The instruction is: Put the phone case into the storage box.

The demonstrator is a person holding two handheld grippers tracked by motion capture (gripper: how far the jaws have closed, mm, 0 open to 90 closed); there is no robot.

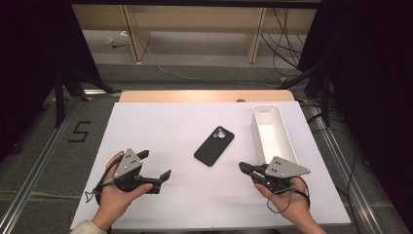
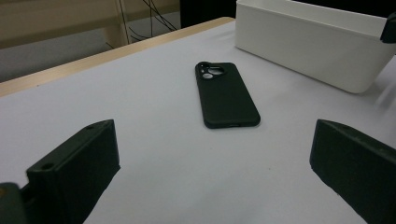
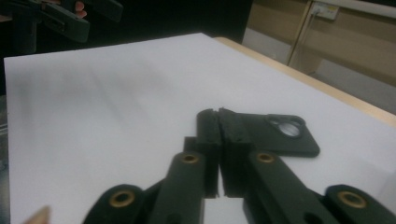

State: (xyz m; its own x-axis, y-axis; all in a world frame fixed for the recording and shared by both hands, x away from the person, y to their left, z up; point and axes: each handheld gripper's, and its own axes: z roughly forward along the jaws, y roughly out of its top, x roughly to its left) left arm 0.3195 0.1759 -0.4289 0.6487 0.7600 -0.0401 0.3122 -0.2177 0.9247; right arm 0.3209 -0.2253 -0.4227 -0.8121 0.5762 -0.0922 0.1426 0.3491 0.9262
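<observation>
While the black phone (image 1: 214,146) lies camera-side up mid-table beside the white bin (image 1: 271,131), the left gripper (image 1: 157,165) gapes wide, the right gripper (image 1: 242,167) is closed empty; approach comes next.

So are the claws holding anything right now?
No, nothing. The left claw is open and empty, the right claw is shut on nothing, and the black phone lies untouched on the table between them.

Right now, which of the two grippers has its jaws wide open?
The left gripper: its jaws stand spread apart, framing the black phone. The right gripper has its jaws pressed together with nothing between them.
</observation>
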